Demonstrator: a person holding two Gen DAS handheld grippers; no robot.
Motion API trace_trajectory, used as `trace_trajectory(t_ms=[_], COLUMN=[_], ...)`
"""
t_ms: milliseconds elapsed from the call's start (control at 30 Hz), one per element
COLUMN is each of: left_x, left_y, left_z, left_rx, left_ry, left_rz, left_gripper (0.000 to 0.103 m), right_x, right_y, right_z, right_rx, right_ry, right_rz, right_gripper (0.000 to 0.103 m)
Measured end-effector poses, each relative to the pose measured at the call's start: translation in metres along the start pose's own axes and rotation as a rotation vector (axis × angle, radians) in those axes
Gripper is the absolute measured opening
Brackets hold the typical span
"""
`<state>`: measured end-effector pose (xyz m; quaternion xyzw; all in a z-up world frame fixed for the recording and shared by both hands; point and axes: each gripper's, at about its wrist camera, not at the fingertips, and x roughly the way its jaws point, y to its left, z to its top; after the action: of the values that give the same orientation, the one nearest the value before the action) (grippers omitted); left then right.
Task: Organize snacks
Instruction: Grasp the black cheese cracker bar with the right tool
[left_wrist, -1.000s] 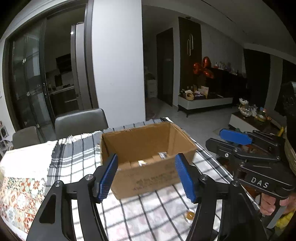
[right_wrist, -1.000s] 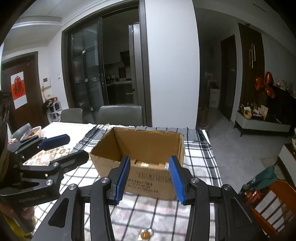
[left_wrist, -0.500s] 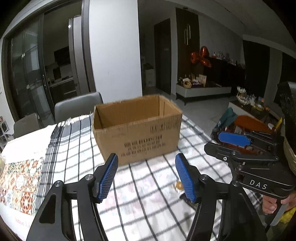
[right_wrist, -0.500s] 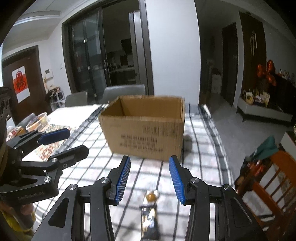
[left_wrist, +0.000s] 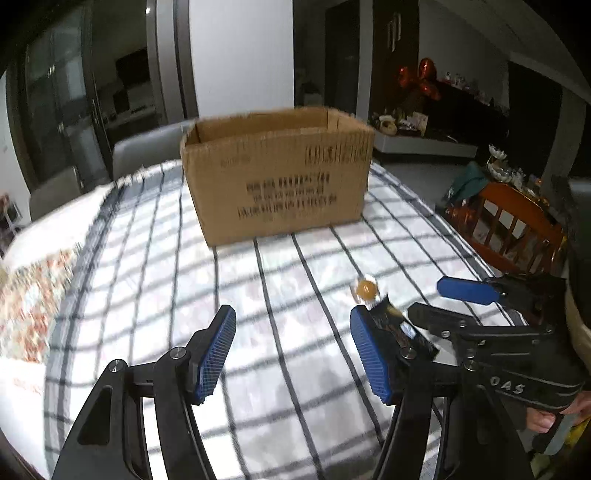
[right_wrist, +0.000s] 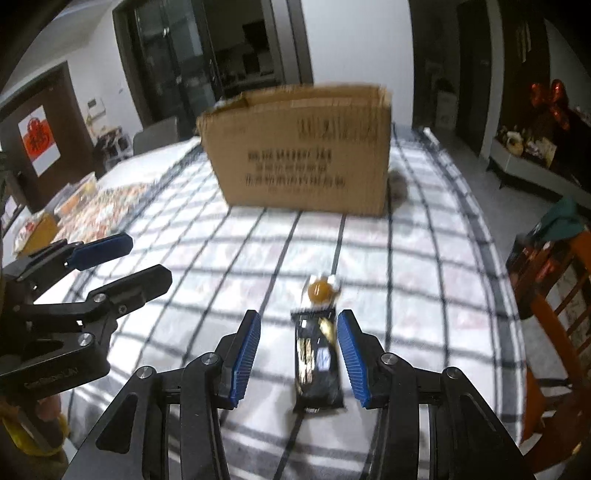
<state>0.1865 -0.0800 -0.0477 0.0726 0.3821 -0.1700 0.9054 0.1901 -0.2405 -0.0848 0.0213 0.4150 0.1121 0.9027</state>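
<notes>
A black snack packet lies on the checked tablecloth, with a small orange sweet just beyond it. My right gripper is open, low over the cloth, and the packet lies between its fingers, nearer the right one. In the left wrist view my left gripper is open and empty; the packet and sweet show past its right finger. An open cardboard box stands further back on the table; it also shows in the right wrist view.
A wooden chair stands at the table's right edge. A patterned mat and food containers lie on the left. Grey chairs stand behind the box.
Both grippers have pulled back from the box and dropped low toward the table. The right gripper has come down around the black packet, which was ahead of it before.
</notes>
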Motion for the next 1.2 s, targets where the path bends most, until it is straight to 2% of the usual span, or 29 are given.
trace_trajectory(t_ms=[267, 500, 733, 833, 1033, 1100, 1200], left_x=[0.028, 0.045, 0.053, 0.055, 0.058, 0.058, 0.059], left_y=[-0.005, -0.009, -0.007, -0.006, -0.006, -0.006, -0.007], left_z=[-0.021, -0.029, -0.031, -0.032, -0.032, -0.032, -0.032], left_rx=[-0.01, -0.005, -0.023, -0.029, -0.039, -0.041, -0.037], left_ry=[0.09, 0.135, 0.162, 0.167, 0.176, 0.18, 0.18], left_rz=[0.0, -0.001, -0.014, -0.014, -0.022, -0.027, -0.025], left_gripper=[0.063, 0.063, 0.063, 0.063, 0.063, 0.063, 0.063], right_x=[0.025, 0.04, 0.049, 0.051, 0.055, 0.055, 0.053], right_y=[-0.004, -0.01, -0.007, -0.006, -0.006, -0.006, -0.008], right_z=[-0.017, -0.021, -0.022, -0.021, -0.022, -0.023, -0.024], right_rx=[-0.003, 0.0, -0.041, -0.052, -0.067, -0.071, -0.055], right_ry=[0.079, 0.12, 0.124, 0.123, 0.12, 0.117, 0.105], right_rz=[-0.01, -0.023, -0.041, -0.049, -0.056, -0.055, -0.049], right_gripper=[0.045, 0.044, 0.043, 0.037, 0.037, 0.033, 0.032])
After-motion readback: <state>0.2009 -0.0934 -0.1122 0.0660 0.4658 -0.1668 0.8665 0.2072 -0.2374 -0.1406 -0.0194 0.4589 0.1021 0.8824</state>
